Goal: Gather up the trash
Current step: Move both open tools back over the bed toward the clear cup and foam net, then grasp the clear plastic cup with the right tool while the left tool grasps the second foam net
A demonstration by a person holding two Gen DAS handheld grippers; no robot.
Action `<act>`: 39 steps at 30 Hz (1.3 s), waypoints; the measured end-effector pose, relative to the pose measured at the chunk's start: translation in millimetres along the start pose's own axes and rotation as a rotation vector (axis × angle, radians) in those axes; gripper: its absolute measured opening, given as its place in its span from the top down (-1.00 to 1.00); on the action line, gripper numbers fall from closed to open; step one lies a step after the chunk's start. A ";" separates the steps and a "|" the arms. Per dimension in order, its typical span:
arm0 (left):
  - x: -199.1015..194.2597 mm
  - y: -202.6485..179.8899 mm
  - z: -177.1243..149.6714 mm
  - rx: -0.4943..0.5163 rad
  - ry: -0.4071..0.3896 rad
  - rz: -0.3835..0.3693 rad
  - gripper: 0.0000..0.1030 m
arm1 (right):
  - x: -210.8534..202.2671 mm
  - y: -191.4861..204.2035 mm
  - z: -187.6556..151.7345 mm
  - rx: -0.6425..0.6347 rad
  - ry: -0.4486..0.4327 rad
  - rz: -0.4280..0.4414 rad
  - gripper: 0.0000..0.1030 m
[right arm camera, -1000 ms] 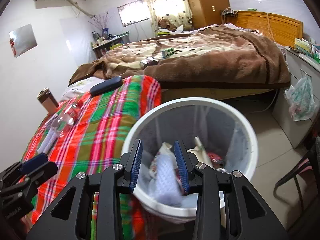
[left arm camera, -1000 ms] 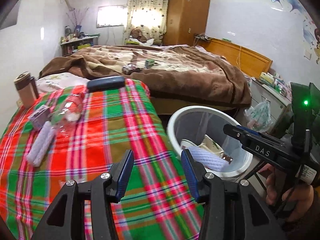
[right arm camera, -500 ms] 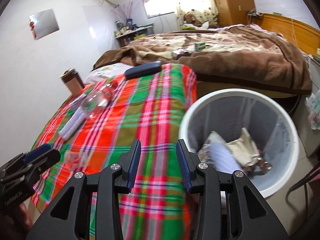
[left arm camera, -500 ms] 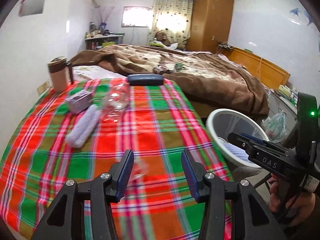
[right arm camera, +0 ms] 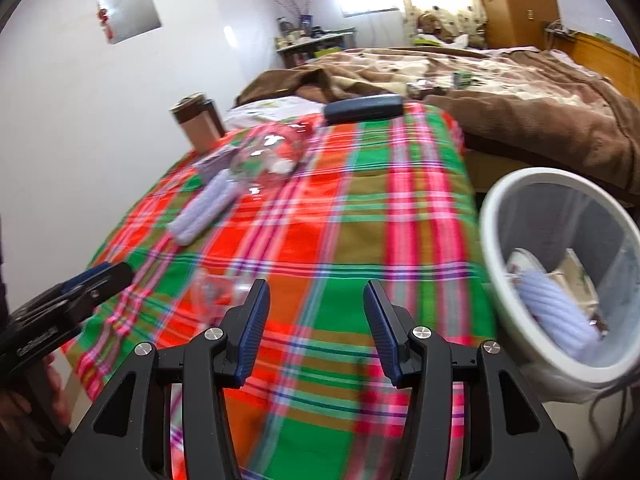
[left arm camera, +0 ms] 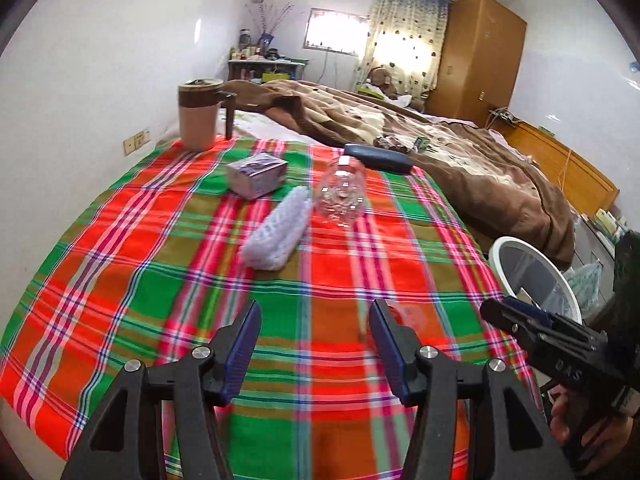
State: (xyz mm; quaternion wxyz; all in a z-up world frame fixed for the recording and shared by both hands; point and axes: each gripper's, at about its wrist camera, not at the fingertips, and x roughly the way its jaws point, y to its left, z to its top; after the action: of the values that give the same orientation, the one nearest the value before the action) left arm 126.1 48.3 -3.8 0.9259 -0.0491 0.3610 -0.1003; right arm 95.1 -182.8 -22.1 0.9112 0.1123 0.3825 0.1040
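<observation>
Both tools, left tool (left arm camera: 314, 338) and right tool (right arm camera: 316, 316), now over the plaid counter (left arm camera: 160, 280), off the bin (right arm camera: 504, 276), are empty, jaws opening.

White walls (left arm camera: 100, 92) enclose a bed (left arm camera: 460, 160) under a brown blanket, far beyond the fingers. A bright curtained window (left arm camera: 400, 48) glows beside a wooden wardrobe (left arm camera: 480, 56). A cluttered shelf (left arm camera: 268, 66) stands left of it.

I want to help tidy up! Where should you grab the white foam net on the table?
Grip the foam net across its middle, coming from above. It lies flat as a long soft tube, so the tool's fingers can close on its narrow sides, clear of the bottle beside its far end.
</observation>
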 end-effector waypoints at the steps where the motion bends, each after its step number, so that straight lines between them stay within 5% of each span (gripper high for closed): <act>1: 1.5 4.9 0.3 -0.007 0.004 0.005 -0.09 | 2.0 3.7 0.0 -0.005 0.003 0.007 0.02; 14: 19.8 39.4 8.2 -0.036 0.030 0.024 -0.09 | 33.0 56.3 -0.9 -0.115 0.069 0.052 -0.09; 34: 84.0 34.9 47.0 0.037 0.095 0.000 -0.20 | 58.0 51.4 5.5 -0.121 0.129 -0.024 -0.08; 39: 101.9 30.0 54.8 0.059 0.123 -0.006 -0.20 | 58.0 49.4 7.1 -0.114 0.131 -0.007 0.13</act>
State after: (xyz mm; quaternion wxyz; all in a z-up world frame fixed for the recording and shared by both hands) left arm 241.1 56.0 -35.5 0.9026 -0.0167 0.4141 -0.1163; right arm 134.9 -120.7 -42.3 0.8895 0.0516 0.4352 0.1296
